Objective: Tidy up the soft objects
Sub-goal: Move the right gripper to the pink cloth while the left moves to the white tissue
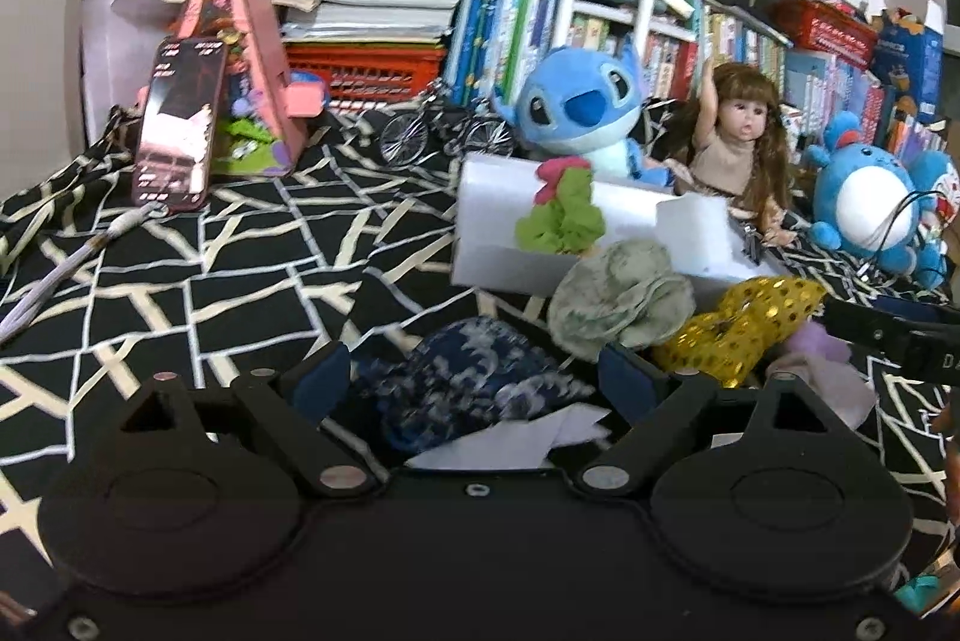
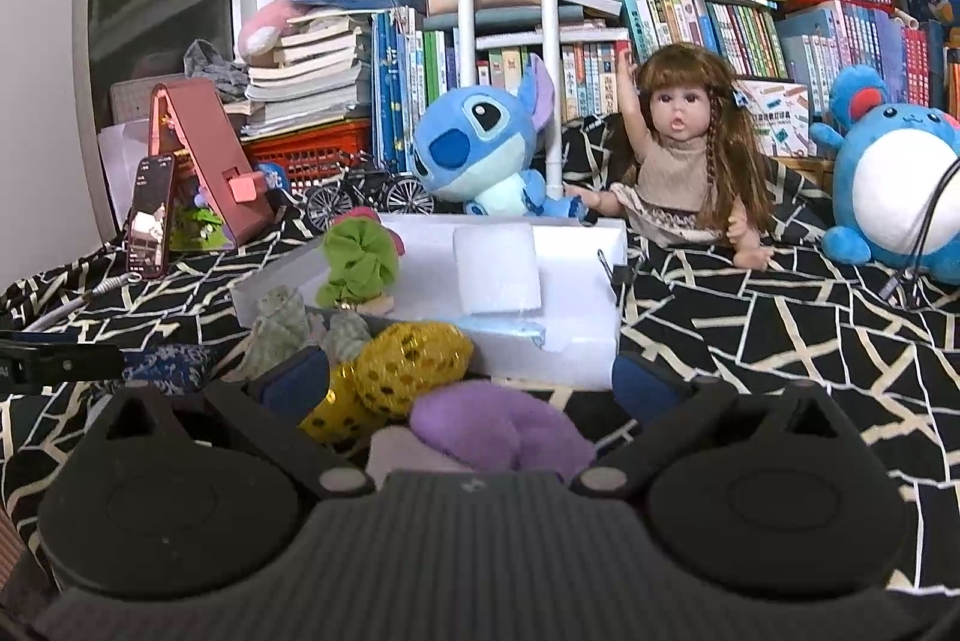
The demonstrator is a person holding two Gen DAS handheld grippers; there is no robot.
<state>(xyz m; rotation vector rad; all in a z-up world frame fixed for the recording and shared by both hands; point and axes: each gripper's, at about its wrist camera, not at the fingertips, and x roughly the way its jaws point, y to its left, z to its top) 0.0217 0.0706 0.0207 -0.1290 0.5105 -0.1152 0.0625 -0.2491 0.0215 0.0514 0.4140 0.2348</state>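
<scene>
The left gripper (image 1: 474, 371) is hovering with fingers spread wide around the navy scrunchie (image 1: 456, 377), not pinching. The right gripper (image 2: 474, 383) is likewise gaping over the purple scrunchie (image 2: 498, 425). The foam tray (image 2: 576, 257) is lying at twelve o'clock; better to centre the fingers before squeezing.

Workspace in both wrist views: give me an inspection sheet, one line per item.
Surface: black cloth with cream line pattern.
Job's things: navy floral scrunchie between left jaws; purple plush scrunchie between right jaws; gold sequin scrunchie; pale green scrunchie; lime green scrunchie on white foam tray.
Clutter: blue plush toy, long-haired doll, phone, miniature bicycle.
Grippers: left gripper open; right gripper open.
Cables: white braided cable.
Surroundings: bookshelves.
</scene>
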